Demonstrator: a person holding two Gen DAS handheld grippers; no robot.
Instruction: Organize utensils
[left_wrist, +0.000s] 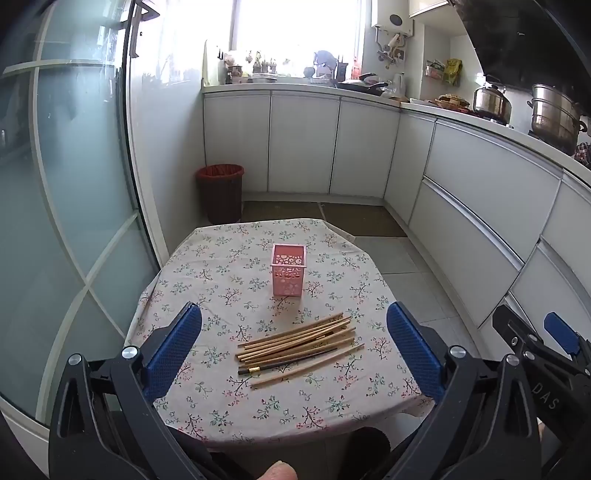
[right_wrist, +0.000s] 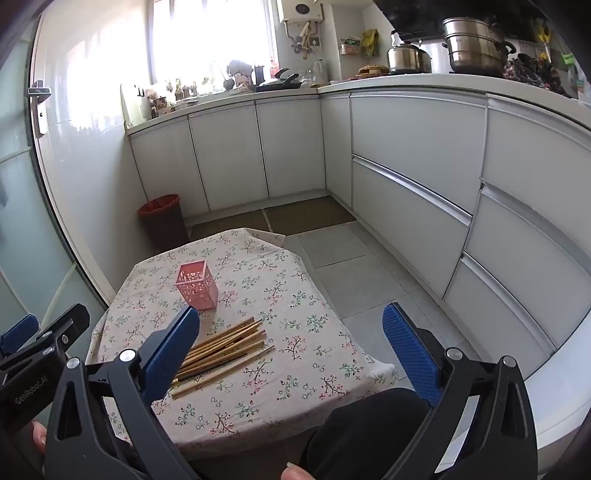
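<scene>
Chopsticks, a loose pile of slim bamboo sticks (left_wrist: 299, 345) with one dark lacquered stick among them, lie fanned across the middle of the table toward its near edge. Beyond them, toward the far edge, stands the pink perforated plastic holder (left_wrist: 288, 269), upright, apart from the pile, and I see nothing in it.

My left tongs (left_wrist: 293, 354) hang above the near edge with the blue pads spread wide, gripping nothing. My right tongs (right_wrist: 291, 350) are likewise spread and unloaded, over the table's right near corner, with the pile showing past the left pad.

Floral cloth (left_wrist: 207, 258) drapes the whole table (right_wrist: 380, 363), and I judge that as the main hazard: pressing a pad down to pinch a stick could drag or bunch the fabric and scatter the pile. Sticks overlap, so closing on one may lift or roll its neighbours off the edge. The holder looks light; nudging it with a stick end could tip it.
</scene>
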